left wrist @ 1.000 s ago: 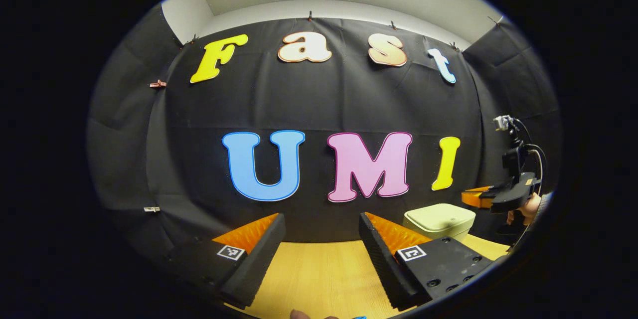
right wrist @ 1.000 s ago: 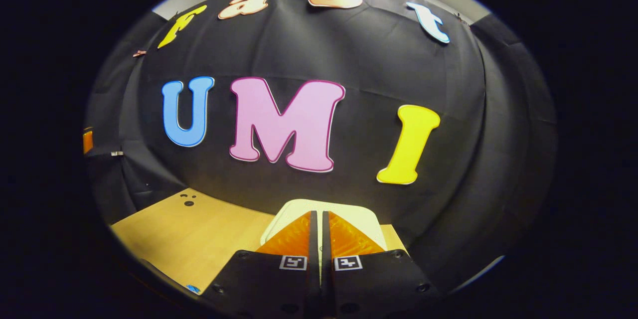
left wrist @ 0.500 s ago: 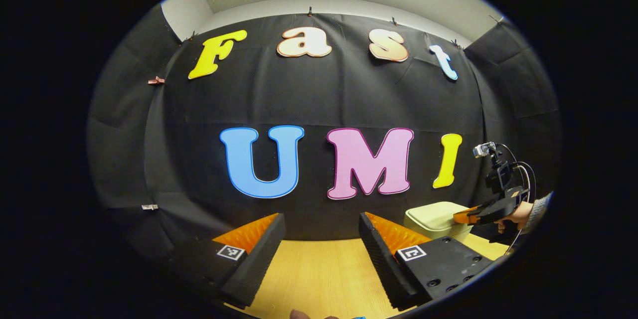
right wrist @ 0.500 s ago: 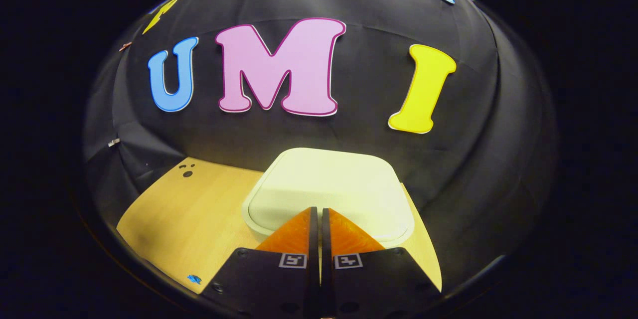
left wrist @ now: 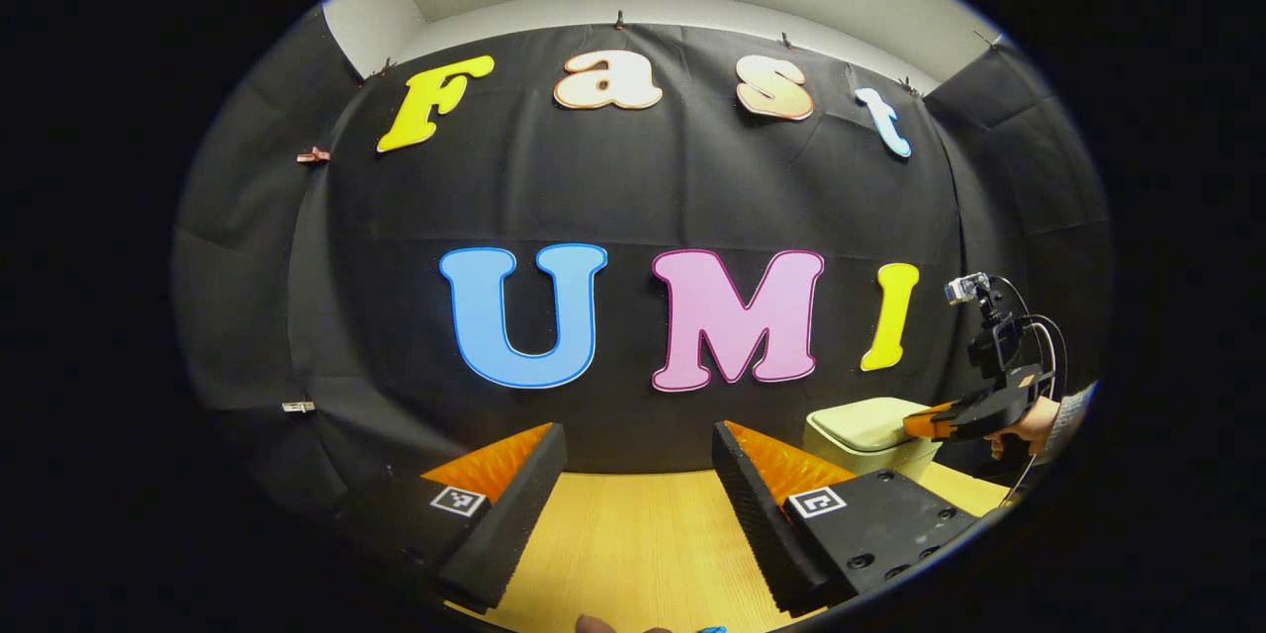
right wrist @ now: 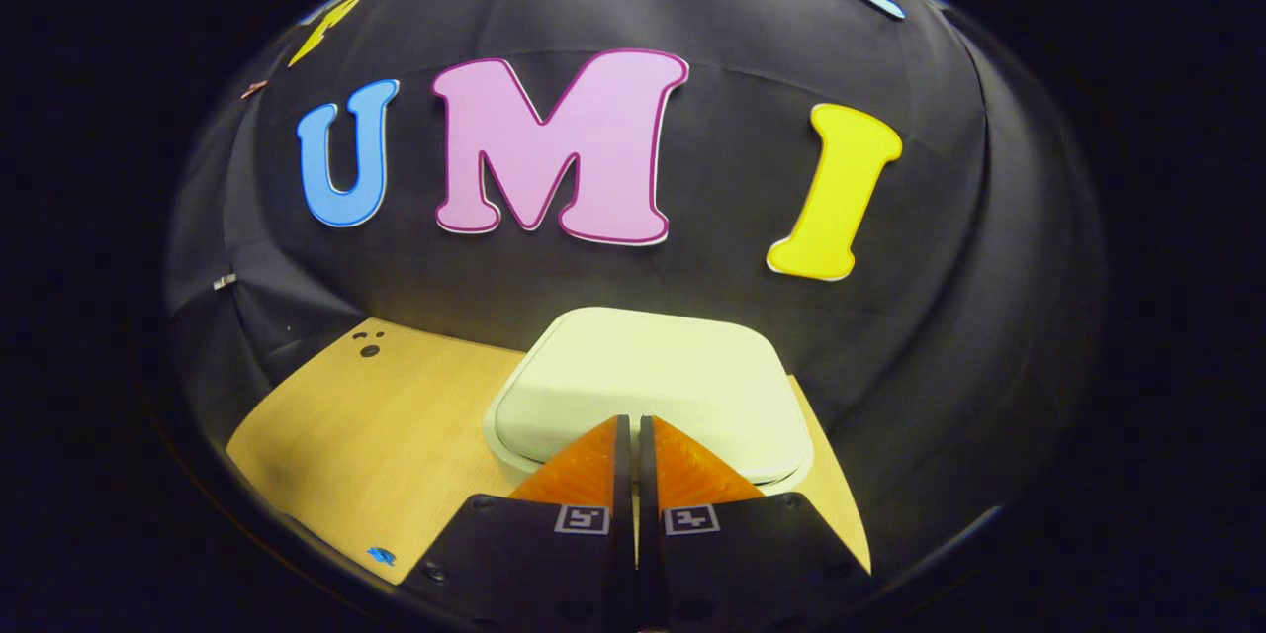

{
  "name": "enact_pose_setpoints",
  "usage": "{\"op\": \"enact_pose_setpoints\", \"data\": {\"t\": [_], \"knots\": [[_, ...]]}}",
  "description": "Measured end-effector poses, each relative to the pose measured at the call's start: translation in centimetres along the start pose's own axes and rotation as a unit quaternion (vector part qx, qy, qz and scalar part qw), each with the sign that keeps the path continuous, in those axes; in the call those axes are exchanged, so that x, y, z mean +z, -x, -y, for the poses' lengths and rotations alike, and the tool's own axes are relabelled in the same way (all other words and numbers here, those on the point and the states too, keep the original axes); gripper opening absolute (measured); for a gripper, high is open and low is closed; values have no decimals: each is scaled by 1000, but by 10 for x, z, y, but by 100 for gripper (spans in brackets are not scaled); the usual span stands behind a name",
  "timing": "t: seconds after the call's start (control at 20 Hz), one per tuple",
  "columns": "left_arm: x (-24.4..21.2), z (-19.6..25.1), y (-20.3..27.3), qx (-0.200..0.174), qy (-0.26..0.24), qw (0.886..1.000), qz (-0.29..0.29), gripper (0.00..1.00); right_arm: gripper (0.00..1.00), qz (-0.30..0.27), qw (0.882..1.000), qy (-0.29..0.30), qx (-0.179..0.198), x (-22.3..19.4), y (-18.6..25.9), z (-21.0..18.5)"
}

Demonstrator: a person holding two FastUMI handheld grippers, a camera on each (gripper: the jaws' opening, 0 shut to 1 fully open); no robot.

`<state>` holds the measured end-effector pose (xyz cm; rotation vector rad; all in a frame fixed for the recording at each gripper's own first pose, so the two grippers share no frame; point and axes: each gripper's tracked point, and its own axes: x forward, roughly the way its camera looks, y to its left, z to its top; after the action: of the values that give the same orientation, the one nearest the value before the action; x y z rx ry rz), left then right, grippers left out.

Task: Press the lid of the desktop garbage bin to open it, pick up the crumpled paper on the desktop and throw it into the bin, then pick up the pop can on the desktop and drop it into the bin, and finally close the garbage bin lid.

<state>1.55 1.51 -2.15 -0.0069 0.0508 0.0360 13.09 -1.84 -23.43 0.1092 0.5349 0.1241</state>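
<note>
The cream desktop bin [right wrist: 643, 381] stands at the back of the wooden table against the black cloth, and its lid is down. My right gripper [right wrist: 628, 430] is shut, its tips together over the lid's near edge. I cannot tell whether they touch the lid. In the left gripper view the same bin [left wrist: 865, 430] sits at the right. The right gripper [left wrist: 935, 420] leans down onto its top there, held by a hand [left wrist: 1029, 420]. My left gripper [left wrist: 638, 475] hovers open above the table with nothing between its fingers.
The wooden table [right wrist: 396, 435] stretches left of the bin, with a few small dark holes [right wrist: 371, 349] near its back corner and a blue mark [right wrist: 381, 554] near its front edge. Black cloth closes in the back and sides.
Over the last second the right gripper came down and forward from above the bin to its lid, then barely shifted. The lid still looks down. The left gripper has stayed put and open.
</note>
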Motion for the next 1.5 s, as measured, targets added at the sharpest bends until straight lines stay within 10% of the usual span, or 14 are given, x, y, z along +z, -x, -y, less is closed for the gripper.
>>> {"op": "enact_pose_setpoints", "data": {"t": [0.5, 0.75, 0.95, 1.5], "knots": [[-18, -4, 8, -10, 0, 1000, -21, 95, 6, 85, 996, 7, -14, 41, 43, -9], [-61, 1, 11, -19, -4, 997, -77, 95, 29, 118, 993, 15, -8, 49, 81, -20], [-115, 23, 19, -48, -8, 990, -132, 96, 66, 129, 992, 5, 3, 47, 109, -30], [-286, 83, 35, -128, -40, 954, -267, 95, 66, 122, 992, 11, -10, 23, 162, -33]]}}
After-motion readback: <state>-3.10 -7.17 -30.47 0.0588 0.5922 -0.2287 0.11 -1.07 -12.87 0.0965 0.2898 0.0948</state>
